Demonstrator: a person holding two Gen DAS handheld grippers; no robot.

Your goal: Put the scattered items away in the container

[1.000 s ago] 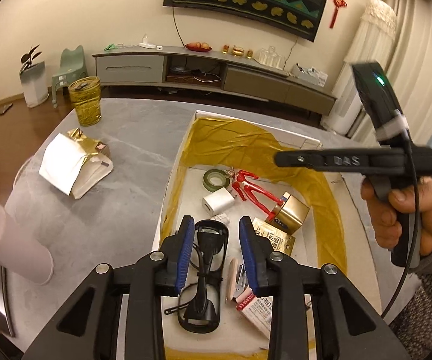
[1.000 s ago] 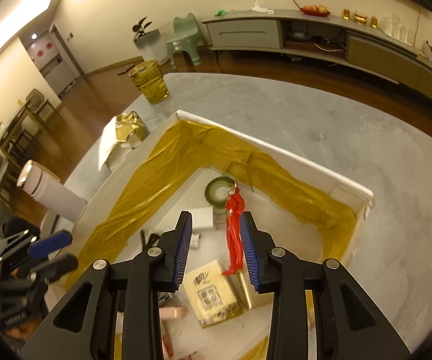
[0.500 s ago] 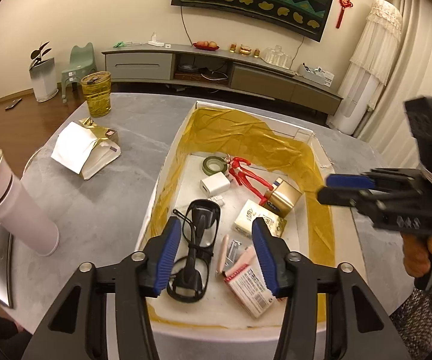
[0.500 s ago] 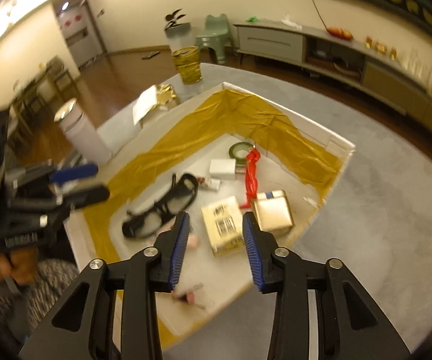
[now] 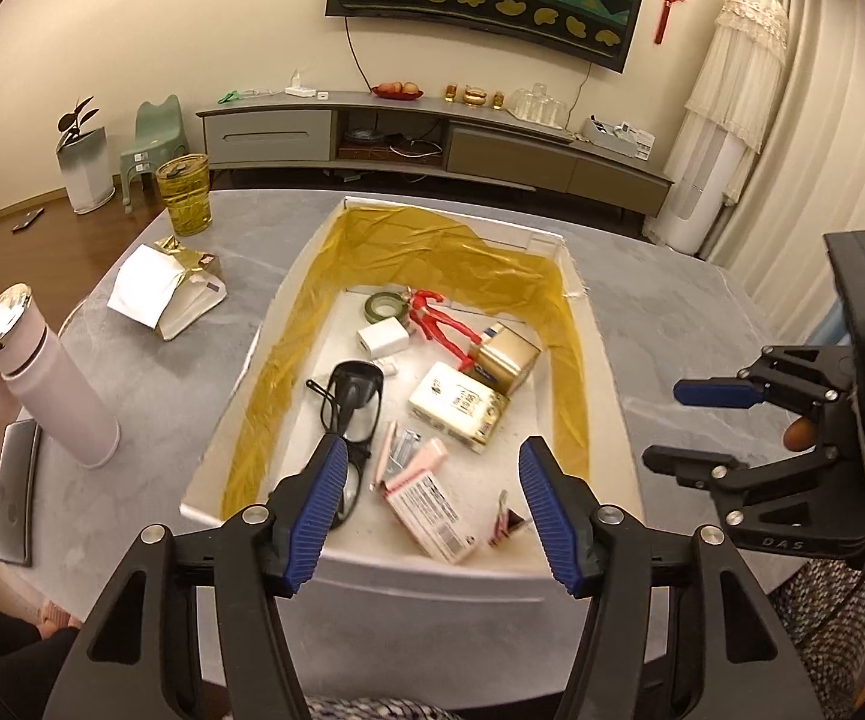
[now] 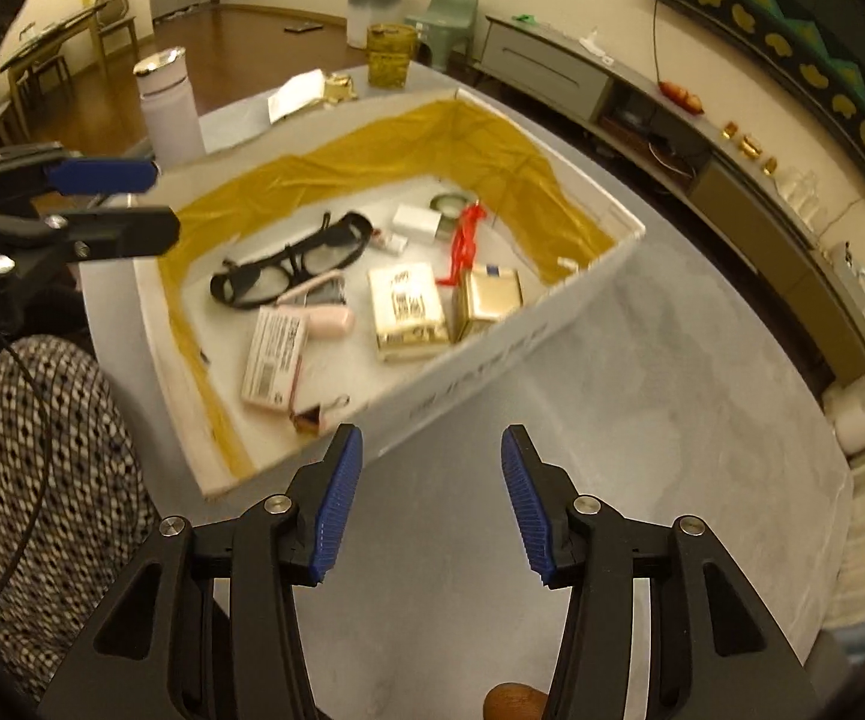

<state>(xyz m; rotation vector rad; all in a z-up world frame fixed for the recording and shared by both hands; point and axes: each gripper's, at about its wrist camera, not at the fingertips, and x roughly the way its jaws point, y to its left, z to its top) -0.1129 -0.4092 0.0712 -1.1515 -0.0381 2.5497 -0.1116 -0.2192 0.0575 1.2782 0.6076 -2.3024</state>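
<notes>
Container [image 5: 288, 324], frame centre on the grey table [image 5: 132, 396], holds glasses [image 5: 351, 402], red figure [image 5: 438, 324] and boxes; left gripper [image 5: 432, 504] and right gripper [image 6: 426, 501] both spread, empty.

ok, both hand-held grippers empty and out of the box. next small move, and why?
Probably swing the left hand-held gripper left toward the crumpled white-and-gold packet. Both grippers are open and empty, the box holds the small items, and that packet looks like the only loose item on the table, nearer the left gripper than the right hand-held gripper.
</notes>
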